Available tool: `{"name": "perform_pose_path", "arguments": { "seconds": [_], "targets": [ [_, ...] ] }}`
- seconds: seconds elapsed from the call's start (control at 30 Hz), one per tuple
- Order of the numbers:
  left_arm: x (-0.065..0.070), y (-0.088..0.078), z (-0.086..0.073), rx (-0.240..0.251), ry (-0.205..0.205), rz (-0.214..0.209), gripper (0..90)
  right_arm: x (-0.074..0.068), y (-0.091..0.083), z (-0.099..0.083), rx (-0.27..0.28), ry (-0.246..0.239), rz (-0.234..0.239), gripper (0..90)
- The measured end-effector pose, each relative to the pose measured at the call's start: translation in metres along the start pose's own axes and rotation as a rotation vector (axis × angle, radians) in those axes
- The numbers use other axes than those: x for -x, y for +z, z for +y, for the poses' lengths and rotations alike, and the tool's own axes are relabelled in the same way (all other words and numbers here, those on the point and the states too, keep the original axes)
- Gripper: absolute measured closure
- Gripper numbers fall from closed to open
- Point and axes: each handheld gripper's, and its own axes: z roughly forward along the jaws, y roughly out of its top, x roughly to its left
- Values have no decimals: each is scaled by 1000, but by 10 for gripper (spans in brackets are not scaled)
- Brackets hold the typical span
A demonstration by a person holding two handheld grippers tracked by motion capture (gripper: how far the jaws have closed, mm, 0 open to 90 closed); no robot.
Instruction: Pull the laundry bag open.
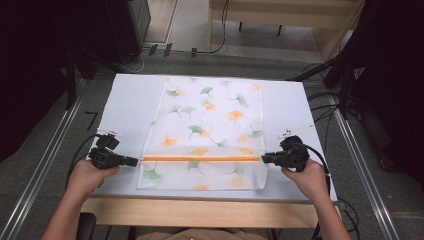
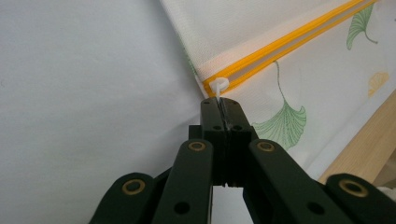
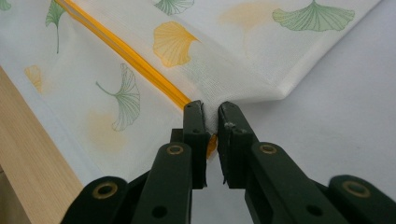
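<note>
We see the left gripper (image 2: 219, 100) clamped on the white zipper pull (image 2: 218, 86), lower left in the high view; the right gripper (image 3: 211, 108) pinches the mesh bag (image 1: 207, 120) at the zipper's (image 1: 200, 158) other end. Risk, we judge: the small tab slipping out under an off-line pull. White table (image 1: 130, 100), grey floor, cables behind.

Lab-like recording room: floor rails (image 1: 45, 165), trailing cables (image 1: 320, 107), white-topped table (image 1: 130, 100)
</note>
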Motion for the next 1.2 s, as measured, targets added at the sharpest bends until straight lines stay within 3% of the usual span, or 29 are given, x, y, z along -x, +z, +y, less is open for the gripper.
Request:
{"name": "perform_pose_path", "arguments": {
  "seconds": [0.2, 0.87, 1.2],
  "targets": [
    [5, 3, 0, -23, 20, -4, 900, 3, 1, -2, -23, 18, -13, 843],
    [2, 12, 1, -34, 9, -38, 890, 7, 11, -13, -73, 39, -44, 814],
    [2, 17, 1, -50, -1, -51, 858, 12, 22, -16, -101, 39, -59, 758]
  ]
}}
